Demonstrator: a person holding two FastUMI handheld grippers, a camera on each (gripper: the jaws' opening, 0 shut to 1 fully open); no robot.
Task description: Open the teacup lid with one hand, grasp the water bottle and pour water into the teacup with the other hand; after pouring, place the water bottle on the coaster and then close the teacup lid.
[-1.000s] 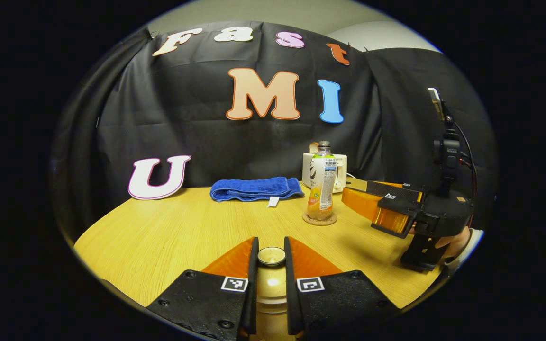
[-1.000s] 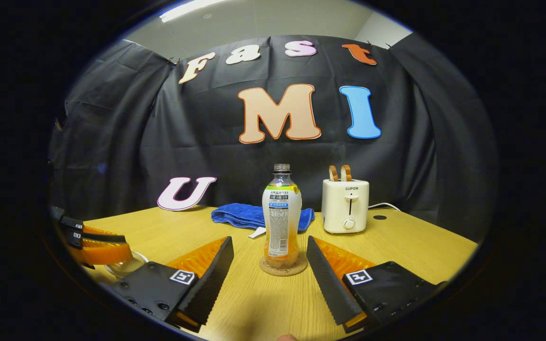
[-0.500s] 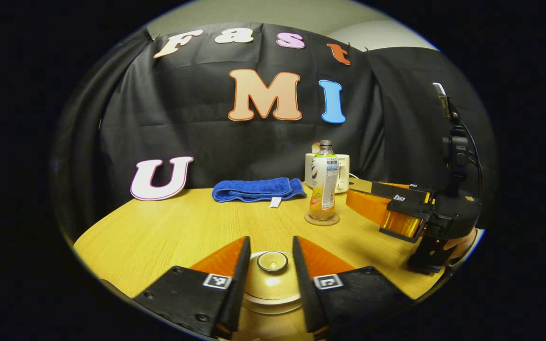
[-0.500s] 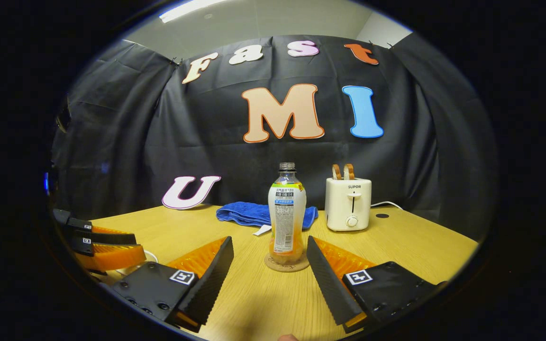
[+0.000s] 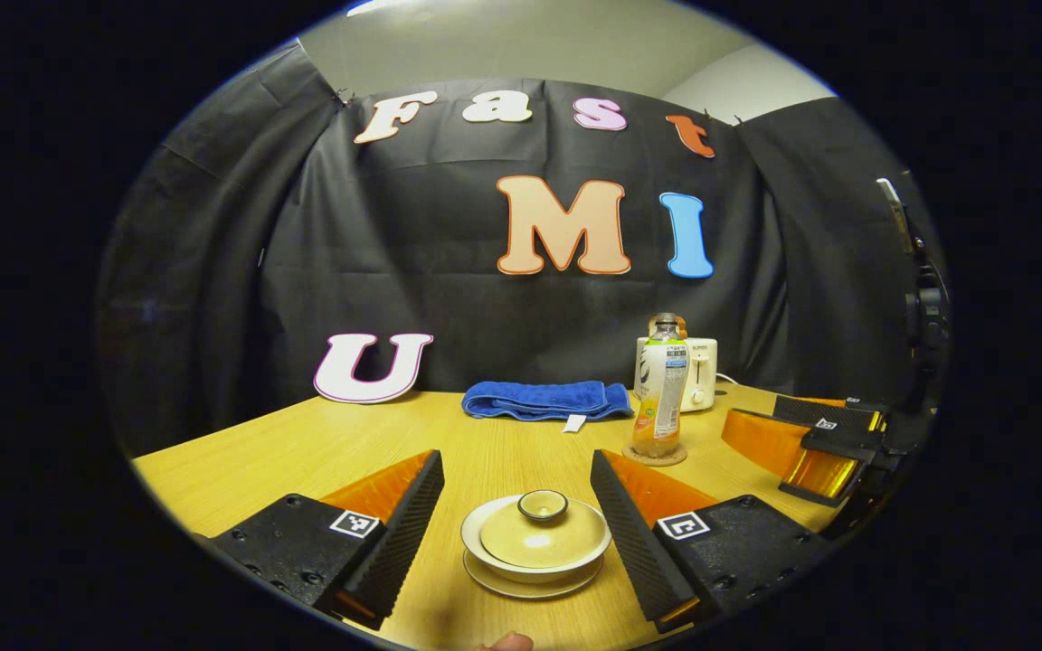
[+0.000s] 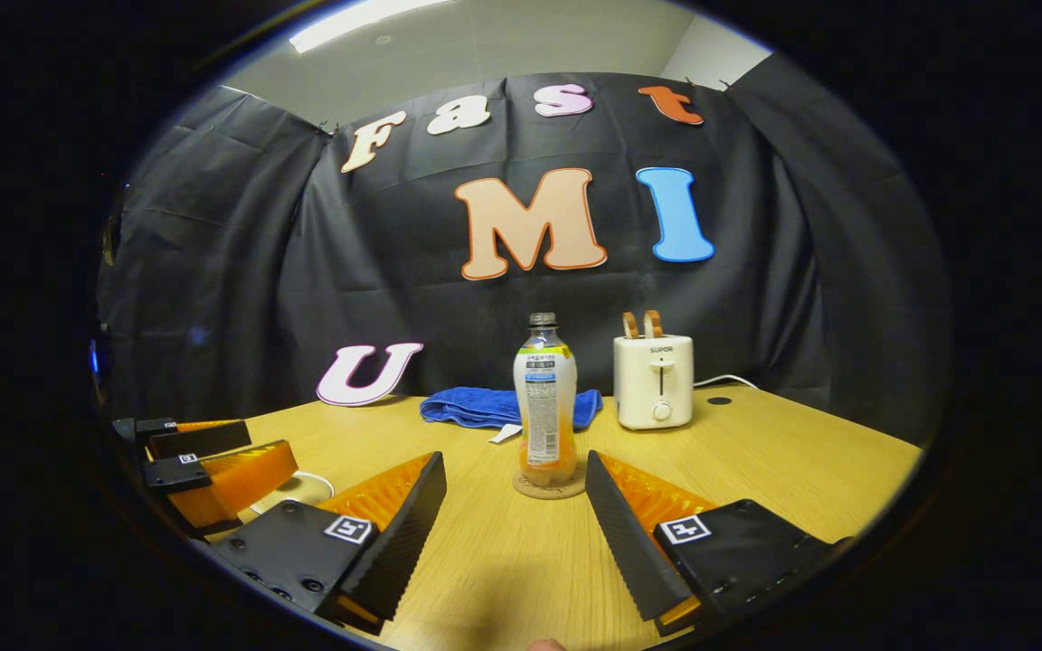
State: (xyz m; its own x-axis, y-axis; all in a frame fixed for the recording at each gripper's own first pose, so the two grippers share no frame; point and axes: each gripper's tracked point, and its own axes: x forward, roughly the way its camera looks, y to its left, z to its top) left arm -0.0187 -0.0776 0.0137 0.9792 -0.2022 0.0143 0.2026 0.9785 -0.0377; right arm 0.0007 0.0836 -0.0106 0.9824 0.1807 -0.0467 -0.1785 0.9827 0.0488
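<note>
With the lid sitting on the teacup near the table's front edge, the left gripper is standing wide open and empty around it; backing off straight avoids clipping the knob.

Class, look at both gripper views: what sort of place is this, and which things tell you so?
Probably a staged recording booth with a household setup: black cloth wall behind a wooden table holding a lidded teacup, water bottle and toaster.

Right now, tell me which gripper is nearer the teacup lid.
Left. The left gripper stands open with the teacup lid between its fingers, not touching. The right gripper is off to the side, open toward the water bottle on its coaster.
</note>
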